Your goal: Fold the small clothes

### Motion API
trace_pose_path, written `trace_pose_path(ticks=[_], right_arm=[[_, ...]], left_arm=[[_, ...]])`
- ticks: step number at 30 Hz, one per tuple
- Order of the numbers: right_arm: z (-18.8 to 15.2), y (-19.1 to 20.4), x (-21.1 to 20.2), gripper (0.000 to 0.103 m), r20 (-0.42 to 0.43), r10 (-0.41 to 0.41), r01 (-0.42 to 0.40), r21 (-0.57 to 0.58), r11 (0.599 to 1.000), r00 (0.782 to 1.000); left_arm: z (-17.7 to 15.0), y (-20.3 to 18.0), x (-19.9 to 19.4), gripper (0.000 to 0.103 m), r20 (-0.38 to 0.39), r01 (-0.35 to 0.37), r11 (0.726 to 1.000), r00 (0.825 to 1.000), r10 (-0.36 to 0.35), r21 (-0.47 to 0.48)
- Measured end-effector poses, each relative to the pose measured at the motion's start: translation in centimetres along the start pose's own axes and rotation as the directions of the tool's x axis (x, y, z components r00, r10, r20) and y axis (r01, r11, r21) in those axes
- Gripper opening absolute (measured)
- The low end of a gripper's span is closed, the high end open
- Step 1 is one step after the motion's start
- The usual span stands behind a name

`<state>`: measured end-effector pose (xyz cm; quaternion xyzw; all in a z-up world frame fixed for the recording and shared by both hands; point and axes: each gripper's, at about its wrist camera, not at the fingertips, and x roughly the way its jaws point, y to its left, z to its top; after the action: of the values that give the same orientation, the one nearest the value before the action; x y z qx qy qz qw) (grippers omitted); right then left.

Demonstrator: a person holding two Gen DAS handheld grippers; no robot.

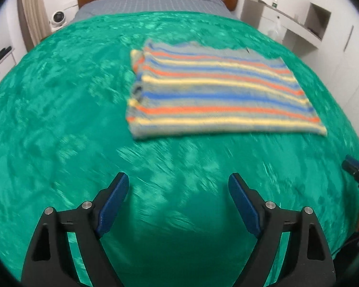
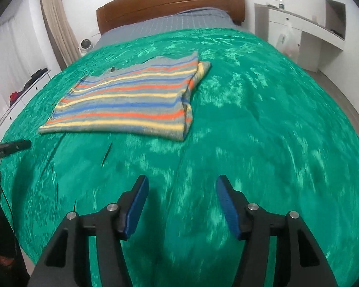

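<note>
A striped knit garment in grey, blue, orange and yellow lies folded flat on the green bedspread; the right wrist view shows the same garment left of centre with its sides tucked under. My left gripper hovers over bare bedspread, nearer than the garment's front edge, jaws wide apart with nothing between them. My right gripper also stands open and empty over the bedspread, nearer and to the right of the garment. Part of the other gripper shows at each view's edge.
A wooden headboard and grey sheet lie at the far end of the bed. A white fan stands by the curtain on the left. White shelves and a desk line the right wall.
</note>
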<state>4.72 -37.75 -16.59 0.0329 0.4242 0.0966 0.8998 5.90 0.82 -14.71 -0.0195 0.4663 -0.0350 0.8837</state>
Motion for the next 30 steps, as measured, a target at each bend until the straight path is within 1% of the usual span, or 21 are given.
trace_pose_path(ticks=[2,4,7,9,11,13,18,30], right_arm=[[-0.9,-0.2,-0.3,0.063,0.011,-0.008,0.008,0.019,1.000,1.000],[-1.8,-0.4,-0.2,0.064,0.014,-0.029,0.029,0.033,0.999,0.999],[-2.7,-0.2,0.3,0.067,0.001,-0.058,0.058,0.031,0.998,0.998],[-2.9,0.2,0.6,0.071,-0.002,-0.074,0.074,0.014,0.997,0.997],[-3.0,0.5,1.0,0.072,-0.008,-0.091,0.091,-0.005,0.996,0.996],[-3.2,0.5,1.4,0.075,-0.011,-0.088,0.088,-0.004,0.996,0.996],[-3.7,0.5,1.6,0.076,0.005,-0.090,0.090,-0.010,0.996,0.996],[-3.9,1.0,1.8,0.077,0.001,-0.125,0.125,-0.026,0.992,0.992]], left_arm=[[-0.9,-0.8,0.9,0.088,0.001,-0.015,1.000,1.000,0.015,0.012],[-1.9,-1.3,1.6,0.096,0.013,-0.039,0.999,0.999,0.039,0.017],[-2.5,-1.3,2.2,0.099,0.037,-0.055,0.998,0.998,0.055,0.018],[-2.8,-1.4,2.4,0.100,0.050,-0.062,0.998,0.997,0.061,0.017],[-2.9,-1.4,2.5,0.100,0.055,-0.068,0.998,0.996,0.067,0.014],[-3.1,-1.6,2.6,0.100,0.058,-0.073,0.997,0.996,0.072,0.012],[-3.1,-1.7,2.8,0.100,0.050,-0.070,0.997,0.996,0.070,0.010],[-2.9,-1.6,2.8,0.101,0.016,-0.061,0.998,0.998,0.061,0.003]])
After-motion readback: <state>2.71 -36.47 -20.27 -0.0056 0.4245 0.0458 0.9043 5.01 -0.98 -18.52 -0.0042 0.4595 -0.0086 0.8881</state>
